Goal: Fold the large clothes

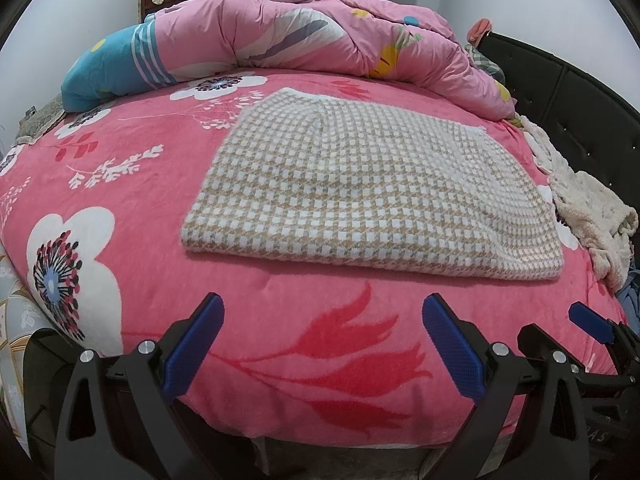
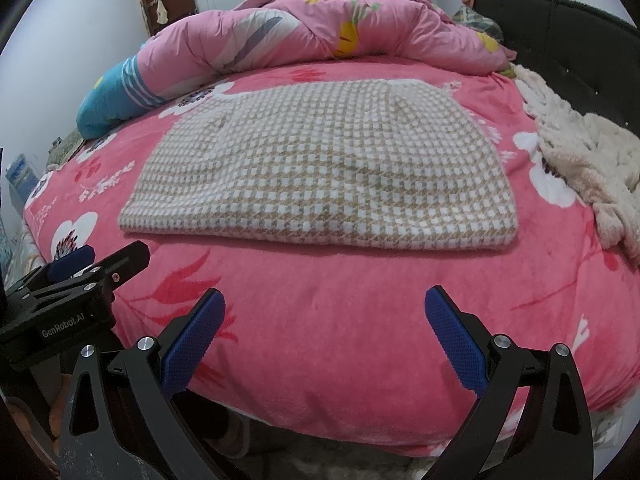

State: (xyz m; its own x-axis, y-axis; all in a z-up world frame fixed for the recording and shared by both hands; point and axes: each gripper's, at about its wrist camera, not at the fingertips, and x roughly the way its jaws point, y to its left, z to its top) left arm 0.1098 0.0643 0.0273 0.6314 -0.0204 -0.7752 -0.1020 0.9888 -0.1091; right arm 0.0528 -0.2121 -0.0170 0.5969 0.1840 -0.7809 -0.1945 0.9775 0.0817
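Observation:
A beige and white houndstooth garment [image 1: 360, 188] lies folded into a flat rectangle on the pink floral bed sheet [image 1: 140, 184]. It also shows in the right wrist view [image 2: 320, 176]. My left gripper [image 1: 322, 336] is open and empty, above the bed's near edge, short of the garment. My right gripper [image 2: 325, 332] is open and empty, also short of the garment's near edge. The right gripper shows at the right of the left wrist view [image 1: 592, 324]. The left gripper shows at the left of the right wrist view [image 2: 76, 264].
A rolled pink quilt [image 1: 320, 32] lies along the far side of the bed. A cream fleece cloth [image 1: 588, 208] is bunched at the right by the dark headboard [image 1: 560, 92]. A blue pillow [image 1: 104, 72] lies at the far left.

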